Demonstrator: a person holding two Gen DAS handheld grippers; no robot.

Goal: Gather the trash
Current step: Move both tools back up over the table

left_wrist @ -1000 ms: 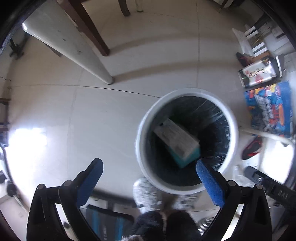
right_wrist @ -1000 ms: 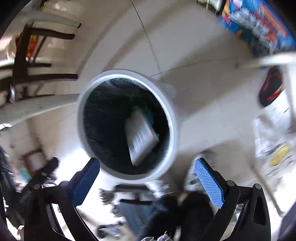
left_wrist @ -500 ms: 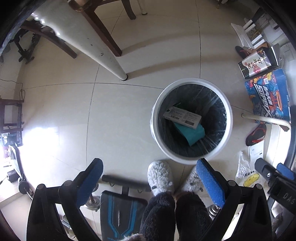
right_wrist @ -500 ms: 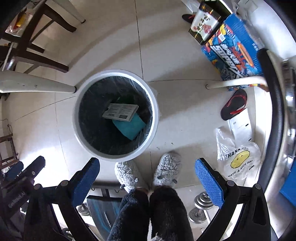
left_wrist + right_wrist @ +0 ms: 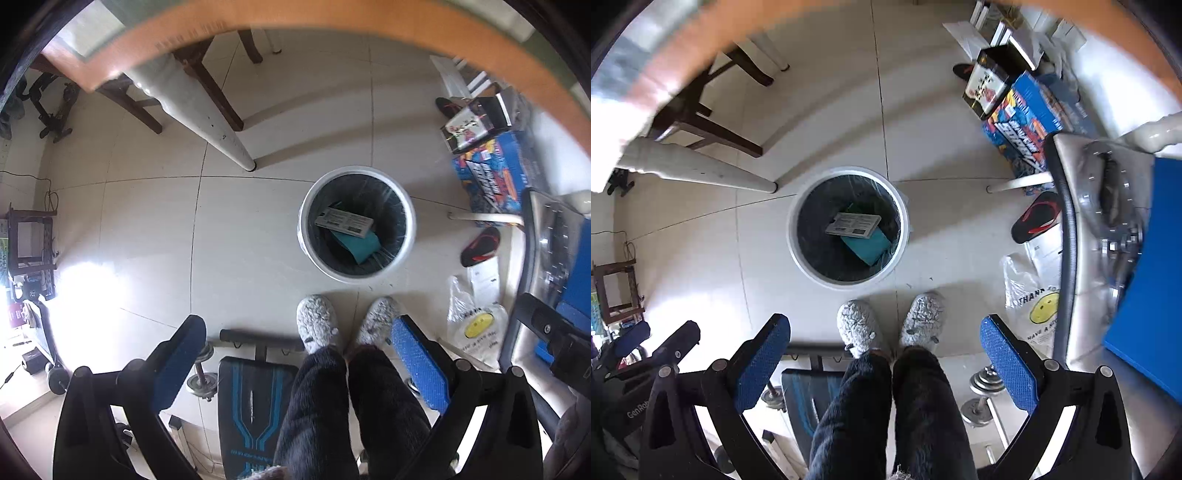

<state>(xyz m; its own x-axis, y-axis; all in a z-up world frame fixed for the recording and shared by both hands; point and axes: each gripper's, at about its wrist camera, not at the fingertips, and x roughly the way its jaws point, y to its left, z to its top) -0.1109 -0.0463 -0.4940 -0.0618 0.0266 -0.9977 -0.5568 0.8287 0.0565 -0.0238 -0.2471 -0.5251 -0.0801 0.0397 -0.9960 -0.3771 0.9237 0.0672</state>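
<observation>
A white round trash bin [image 5: 409,236] with a dark liner stands on the tiled floor, far below both grippers. Inside it lie a grey printed box [image 5: 344,222] and a teal box [image 5: 357,243]. The bin [image 5: 793,240] also shows in the right wrist view, with the grey box [image 5: 854,224] on top of the teal box [image 5: 868,246]. My left gripper [image 5: 295,343] is open and empty, high above the floor. My right gripper [image 5: 884,341] is open and empty at a similar height.
The person's grey slippers [image 5: 317,326] stand just in front of the bin. An orange table edge [image 5: 332,22] arcs across the top. A white table leg [image 5: 207,118], chair legs, a weight bench [image 5: 255,402], dumbbells [image 5: 982,395], a plastic bag [image 5: 1030,302], colourful boxes [image 5: 1023,114] and a sandal [image 5: 1038,218] surround it.
Both grippers have risen well away from the bin, which now looks much smaller. The orange table edge has come into view at the top. Both stay open and empty.
</observation>
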